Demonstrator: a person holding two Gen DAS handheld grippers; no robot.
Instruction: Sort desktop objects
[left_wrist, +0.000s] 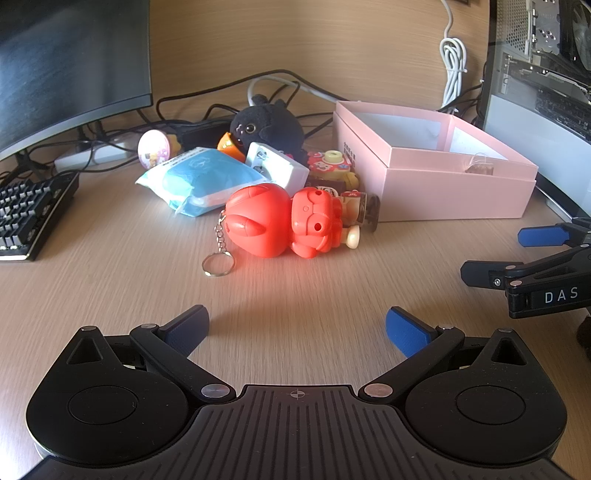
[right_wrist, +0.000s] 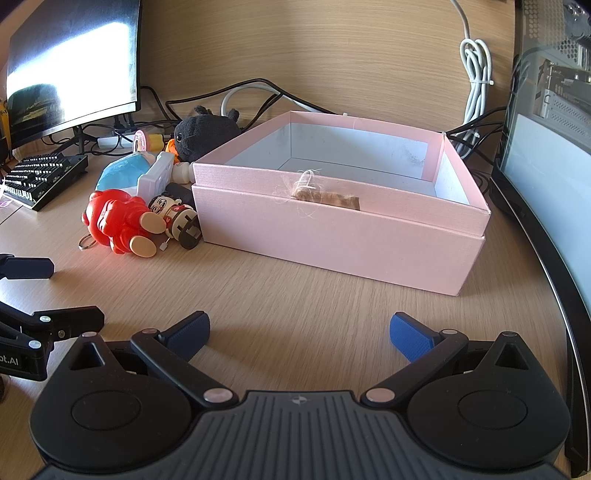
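Observation:
A pile of small objects lies left of an open pink box (left_wrist: 443, 192) (right_wrist: 332, 236). At its front is a red toy figure (left_wrist: 280, 221) (right_wrist: 118, 219) with a keyring (left_wrist: 218, 264). Behind it are a blue-and-white packet (left_wrist: 195, 181) (right_wrist: 123, 171), a white plug block (left_wrist: 277, 166) (right_wrist: 157, 177), a small cartoon figure (right_wrist: 177, 219) and a black plush (left_wrist: 266, 127) (right_wrist: 205, 134). My left gripper (left_wrist: 297, 328) is open and empty, short of the red toy. My right gripper (right_wrist: 299, 332) is open and empty, in front of the box; it also shows in the left wrist view (left_wrist: 495, 254).
A keyboard (left_wrist: 29, 218) (right_wrist: 40, 177) and a monitor (left_wrist: 66, 62) (right_wrist: 74, 62) stand at the left. Cables (left_wrist: 258, 88) run along the back wall. A computer case (left_wrist: 546, 74) (right_wrist: 554, 147) stands right of the box. Bare wooden desk (left_wrist: 295, 288) lies between the grippers and the pile.

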